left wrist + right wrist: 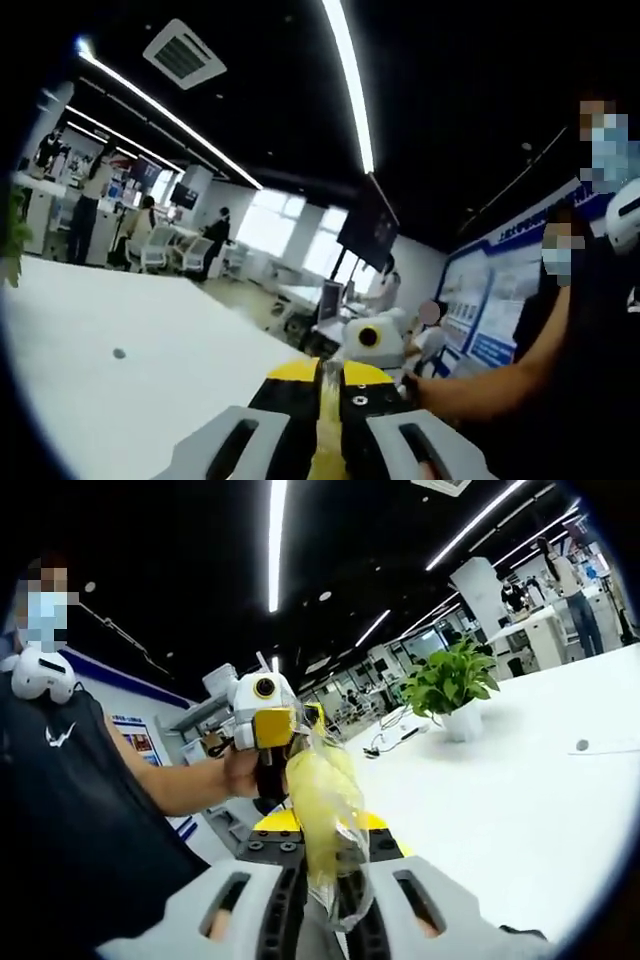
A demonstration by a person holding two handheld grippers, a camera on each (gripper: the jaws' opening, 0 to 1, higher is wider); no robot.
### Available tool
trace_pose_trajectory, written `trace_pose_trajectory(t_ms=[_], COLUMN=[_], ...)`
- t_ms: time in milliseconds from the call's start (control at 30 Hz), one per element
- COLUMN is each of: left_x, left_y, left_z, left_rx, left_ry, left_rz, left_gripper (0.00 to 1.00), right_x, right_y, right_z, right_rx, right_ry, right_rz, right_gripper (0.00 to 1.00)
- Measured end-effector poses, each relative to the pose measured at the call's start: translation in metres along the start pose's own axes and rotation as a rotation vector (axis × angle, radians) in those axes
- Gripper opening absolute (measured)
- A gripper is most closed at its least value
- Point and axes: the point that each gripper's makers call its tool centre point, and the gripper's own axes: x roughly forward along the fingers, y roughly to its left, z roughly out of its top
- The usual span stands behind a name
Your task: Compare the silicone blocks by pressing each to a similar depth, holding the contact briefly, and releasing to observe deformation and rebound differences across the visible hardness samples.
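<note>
We see the right gripper (322, 895) clenched on a yellow plastic bag (322, 790). The left gripper (328, 400) (jaws together) pinches its yellow film, above the white tabletop (120, 400)

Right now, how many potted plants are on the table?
1: a leafy green plant in a white pot on the white table; others may be hidden.

Yellow bag (322, 800) contents blurred; lower end hidden between right tongs (322, 900).
</note>
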Motion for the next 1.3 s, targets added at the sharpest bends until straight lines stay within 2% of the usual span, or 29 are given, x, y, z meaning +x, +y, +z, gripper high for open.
trace_pose_trajectory(t_ms=[67, 167, 333, 433, 600, 767, 800, 933, 1067, 1133, 1200, 1233, 1267, 1300], left_x=[0.003, 0.005, 0.003, 0.002, 0.001, 0.001, 0.001, 0.0, 0.002, 0.003, 0.005, 0.005, 0.007, 0.008], left_y=[-0.004, -0.001, -0.006, -0.003, 0.003, 0.006, 0.007, 0.008, 0.008, 0.007, 0.007, 0.007, 0.006, 0.005], left_z=[-0.001, -0.001, -0.002, -0.004, 0.0, -0.001, -0.003, -0.005, -0.005, -0.004, -0.003, -0.002, -0.002, -0.002], left_rx=[0.007, 0.008, -0.008, -0.005, -0.028, -0.034, -0.01, -0.007, -0.009, -0.039, -0.079, -0.08, -0.076, -0.076], left_ry=[0.0, 0.0, 0.016, 0.028, 0.01, 0.029, 0.04, 0.042, 0.043, 0.039, 0.038, 0.035, 0.035, 0.037], left_rz=[-0.011, 0.002, -0.017, 0.003, 0.057, 0.084, 0.09, 0.097, 0.102, 0.104, 0.102, 0.1, 0.097, 0.096], left_gripper=[0.13, 0.1, 0.05, 0.02, 0.0, 0.0, 0.0, 0.0, 0.0, 0.0, 0.0, 0.0, 0.0, 0.0], right_x=[0.0, 0.002, 0.001, 0.002, 0.004, 0.006, 0.006, 0.005, 0.003, 0.002, 0.001, 0.0, 0.0, -0.002], right_y=[0.001, 0.004, 0.007, 0.007, 0.004, 0.002, 0.001, -0.002, -0.002, -0.003, 0.0, -0.005, -0.005, 0.0], right_z=[0.001, 0.0, -0.003, -0.005, -0.004, -0.004, -0.005, -0.006, -0.005, -0.004, -0.004, 0.0, 0.0, -0.004], right_rx=[-0.001, -0.014, -0.023, -0.024, -0.032, -0.076, -0.088, -0.133, -0.098, -0.105, -0.076, -0.153, -0.163, -0.12], right_ry=[0.001, 0.024, 0.036, 0.048, 0.03, 0.029, 0.036, 0.039, 0.04, 0.033, 0.021, -0.009, -0.019, -0.006], right_rz=[0.004, 0.007, 0.012, 0.008, -0.001, -0.027, -0.034, -0.055, -0.05, -0.056, -0.043, -0.083, -0.098, -0.065], right_gripper=[0.04, 0.04, 0.04, 0.05, 0.07, 0.07, 0.06, 0.03, 0.02, 0.03, 0.06, 0.07, 0.08, 0.09])
